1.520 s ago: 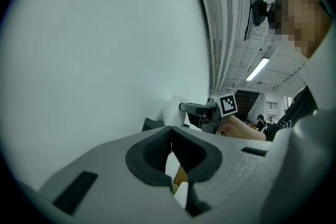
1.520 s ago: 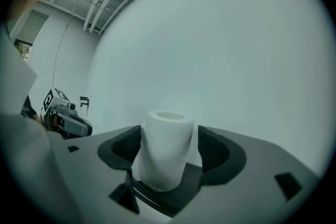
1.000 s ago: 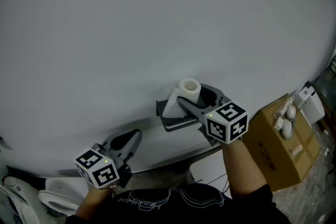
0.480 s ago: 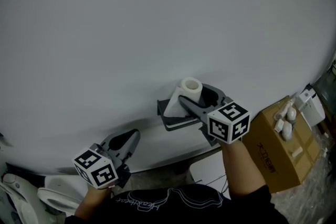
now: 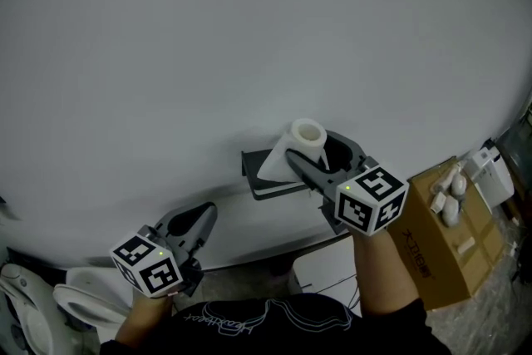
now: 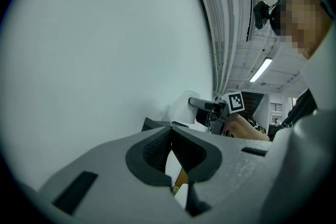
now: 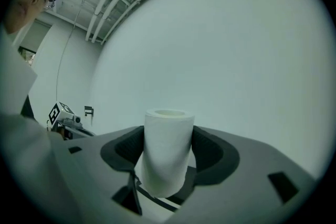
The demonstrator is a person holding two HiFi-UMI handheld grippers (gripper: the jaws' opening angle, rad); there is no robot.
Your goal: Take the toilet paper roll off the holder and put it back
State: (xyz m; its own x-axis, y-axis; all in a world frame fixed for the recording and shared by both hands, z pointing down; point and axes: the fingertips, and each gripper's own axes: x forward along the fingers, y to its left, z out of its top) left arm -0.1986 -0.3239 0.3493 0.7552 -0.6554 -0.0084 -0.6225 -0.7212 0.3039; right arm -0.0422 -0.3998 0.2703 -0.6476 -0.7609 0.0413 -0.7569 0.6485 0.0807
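Right of centre in the head view, the roll (image 5: 307, 139) stands upright against the pale wall (image 5: 249, 29), hollow core facing up. And the right gripper (image 5: 314, 154) has it! One jaw sits on each side of the roll. The right gripper view confirms it: the roll (image 7: 165, 149) fills the gap between the dark pads, both pads press on its sides, and the jaws are held wide by its width. Below the roll's lower end runs a dark part of the holder (image 7: 157, 203), very close, though whether the two touch I cannot tell.

Just left of the roll in the head view, the holder (image 5: 270, 189) is a dark bracket on the wall, with a white sheet (image 5: 273, 166) lying over it up to the roll.

Over at lower left, the left gripper (image 5: 209, 212) points at the wall, well apart from the holder. Its own view shows the left gripper (image 6: 170, 132) with jaw tips closed together and nothing between them.

Further out, a cardboard box (image 5: 432, 245) sits at the right edge with small white items on top. A toilet (image 5: 79, 308) peeks in at the bottom left corner.
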